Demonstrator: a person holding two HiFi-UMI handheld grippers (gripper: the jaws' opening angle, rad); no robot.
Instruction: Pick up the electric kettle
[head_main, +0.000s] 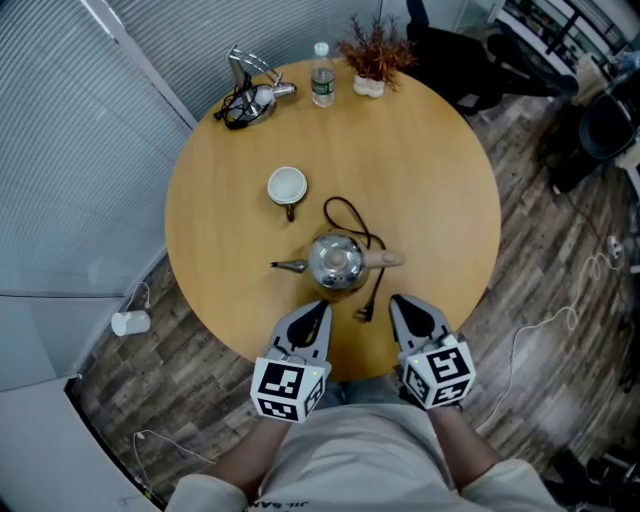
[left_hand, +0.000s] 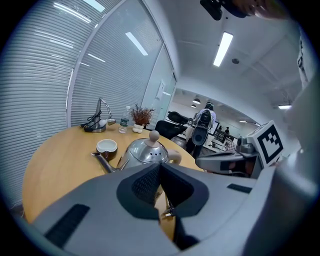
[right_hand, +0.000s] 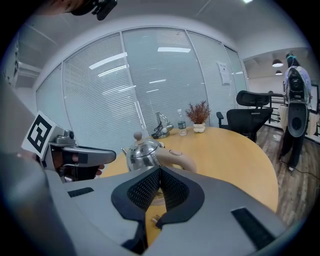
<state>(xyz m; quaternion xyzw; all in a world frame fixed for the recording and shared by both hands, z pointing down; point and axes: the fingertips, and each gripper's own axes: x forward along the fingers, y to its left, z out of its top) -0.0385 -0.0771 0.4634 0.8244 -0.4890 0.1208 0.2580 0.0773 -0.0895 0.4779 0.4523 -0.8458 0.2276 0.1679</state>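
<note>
On the round surface (head_main: 430, 170): electric kettle (head_main: 336, 262) upright near the front edge, spout pointing left, pale handle to the right, black cord (head_main: 345, 212) looping behind it.
Left tongs (head_main: 316, 312): closed together with nothing between them, just short of the kettle's near-left side, not touching it.
Right tongs (head_main: 402, 305): closed together, empty, near the handle, apart from it.
Cup (head_main: 287, 187): beyond the kettle, slightly left.
Far edge: water bottle (head_main: 321, 75) beside a potted plant (head_main: 372, 60).

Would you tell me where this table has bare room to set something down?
Bare: the table's right side, between plant and kettle handle, and the left edge beside the cup. Crowded: the far rim by the bottle, and around the cord.
</note>
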